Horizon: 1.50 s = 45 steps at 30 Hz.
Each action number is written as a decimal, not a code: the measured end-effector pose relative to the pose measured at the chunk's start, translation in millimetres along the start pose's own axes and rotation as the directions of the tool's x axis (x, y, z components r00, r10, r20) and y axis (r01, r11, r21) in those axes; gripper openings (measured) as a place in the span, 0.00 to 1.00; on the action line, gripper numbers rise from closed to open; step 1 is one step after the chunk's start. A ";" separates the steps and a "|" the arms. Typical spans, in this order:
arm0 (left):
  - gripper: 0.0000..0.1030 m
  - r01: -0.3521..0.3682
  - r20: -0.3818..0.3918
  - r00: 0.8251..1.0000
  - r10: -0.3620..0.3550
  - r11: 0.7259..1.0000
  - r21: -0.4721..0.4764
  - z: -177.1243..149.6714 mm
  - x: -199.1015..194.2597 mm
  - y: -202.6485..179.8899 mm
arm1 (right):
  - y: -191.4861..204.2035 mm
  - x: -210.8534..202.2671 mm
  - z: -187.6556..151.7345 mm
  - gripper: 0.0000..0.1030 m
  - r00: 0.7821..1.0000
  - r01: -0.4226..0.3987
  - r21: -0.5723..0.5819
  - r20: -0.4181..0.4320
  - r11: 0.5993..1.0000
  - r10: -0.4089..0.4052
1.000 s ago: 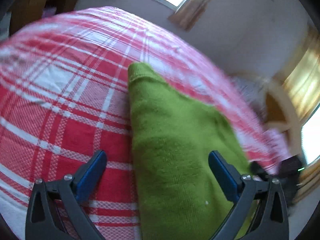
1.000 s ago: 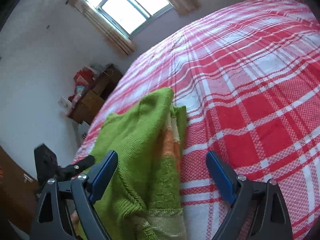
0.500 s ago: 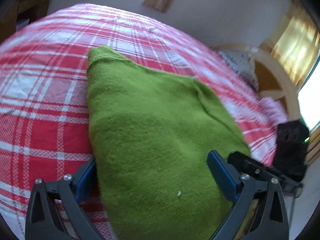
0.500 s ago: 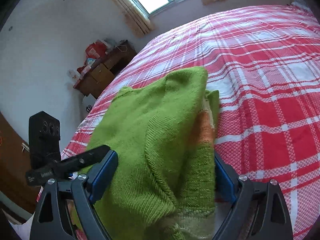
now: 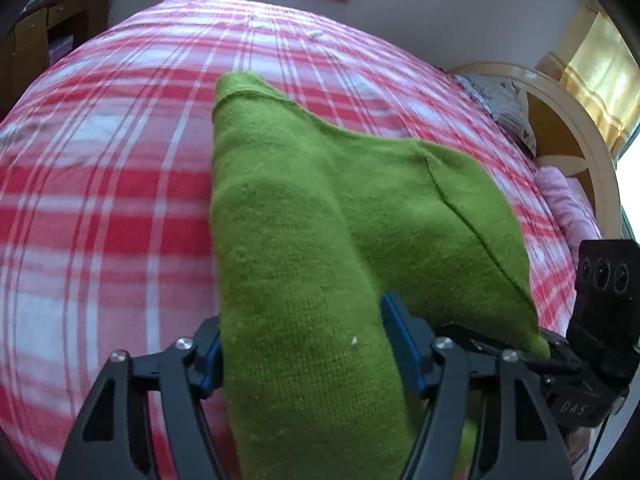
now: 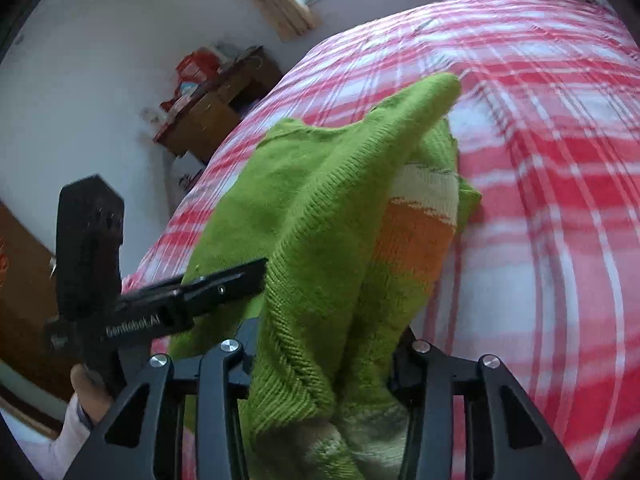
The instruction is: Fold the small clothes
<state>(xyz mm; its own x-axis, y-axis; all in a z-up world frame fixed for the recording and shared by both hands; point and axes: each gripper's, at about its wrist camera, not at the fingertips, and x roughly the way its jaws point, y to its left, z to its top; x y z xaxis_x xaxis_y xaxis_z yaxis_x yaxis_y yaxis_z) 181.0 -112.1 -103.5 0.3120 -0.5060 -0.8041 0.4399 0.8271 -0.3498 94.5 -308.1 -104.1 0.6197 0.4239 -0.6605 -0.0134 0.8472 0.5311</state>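
Knitwear fills the left wrist view: a green sweater (image 5: 320,240) is clamped at its near edge between the fingers of the left gripper (image 5: 304,344), and its far end is stretched out over the red plaid bedspread (image 5: 100,180). From the right wrist view, another bunched part of the sweater (image 6: 332,216), with cream and orange stripes exposed, is pinched in the right gripper (image 6: 324,360), while the left gripper (image 6: 192,292) is seen just beside it, gripping the same edge.

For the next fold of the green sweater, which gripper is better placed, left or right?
Neither clearly: the left gripper and right gripper both clamp the green sweater at its near edge, above the plaid bed. Probably both carry it forward together.
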 end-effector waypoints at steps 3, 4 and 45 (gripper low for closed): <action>0.68 0.016 -0.023 1.000 -0.017 0.999 -0.030 -28.9 -14.2 -1.2 | 1.7 -16.5 -27.6 0.43 0.998 -0.047 0.021 -0.031 0.999 0.048; 0.68 0.020 -0.030 0.999 -0.020 0.999 -0.029 -36.2 -17.8 -2.3 | 2.8 -23.5 -37.8 0.43 0.998 -0.057 0.026 -0.039 0.998 0.058; 0.42 -0.272 0.117 0.959 0.258 0.955 0.123 -24.8 -16.3 -37.3 | 36.7 -37.0 -51.0 0.42 0.985 0.155 -0.093 0.090 0.983 -0.147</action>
<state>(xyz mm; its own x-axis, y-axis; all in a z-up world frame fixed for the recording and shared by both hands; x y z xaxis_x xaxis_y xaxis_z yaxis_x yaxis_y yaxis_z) 138.6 -128.6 -89.3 0.5115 -0.3007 -0.8049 0.4387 0.8969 -0.0563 31.1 -276.3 -87.2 0.6827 0.2641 -0.6813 0.0102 0.9289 0.3703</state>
